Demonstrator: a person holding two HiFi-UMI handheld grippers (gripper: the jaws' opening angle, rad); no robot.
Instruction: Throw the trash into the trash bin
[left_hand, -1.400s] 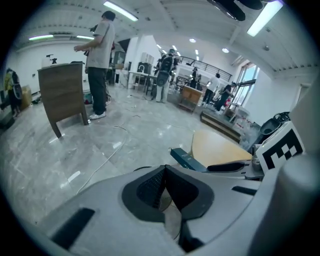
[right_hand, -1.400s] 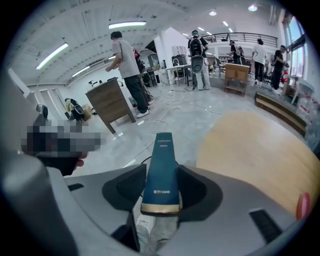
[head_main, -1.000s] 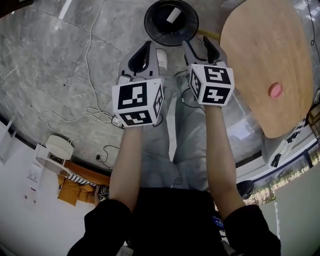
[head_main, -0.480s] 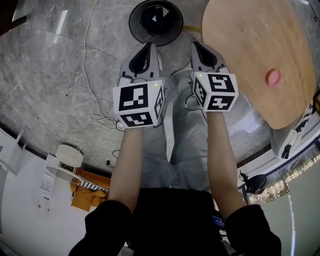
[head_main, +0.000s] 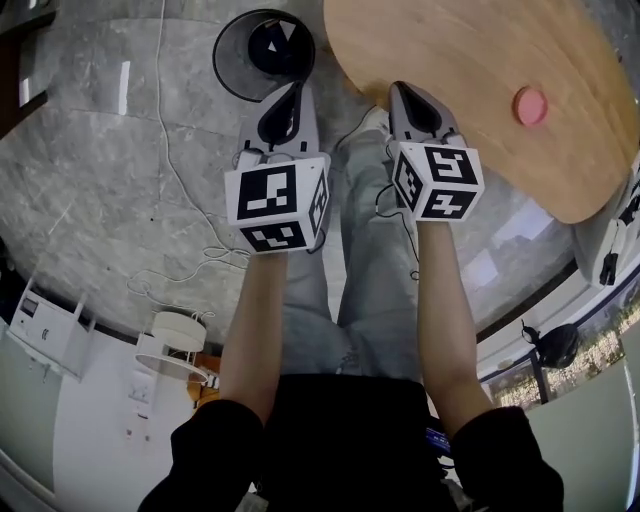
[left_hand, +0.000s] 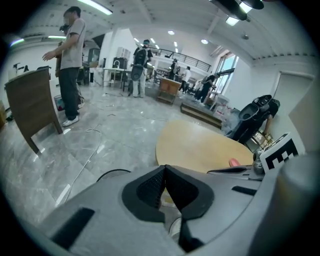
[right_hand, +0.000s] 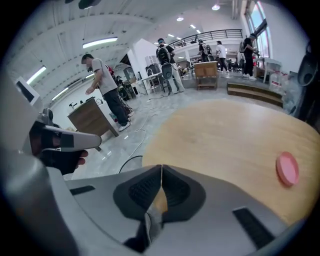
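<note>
Trash seems to lie in the trash bin (head_main: 228, 75): a white piece (head_main: 285, 32) and something dark sit inside it. The bin stands on the floor, just beside the left edge of the bench (head_main: 450, 50). Who put them there, one look cannot tell. The left tongs (left_hand: 165, 170) are pressed together with nothing between them. The right tongs (right_hand: 161, 168) are pressed together too and hold nothing. So no trash is being carried now. A pink round thing (head_main: 531, 105) lies toward the right side of the bench, well apart from the bin. I cannot tell if it is trash that is left to throw away. The inside of the bin is small and dark, so the dark thing in it is hard to make out. The far part of the bench is cut off at the top of the head view.
</note>
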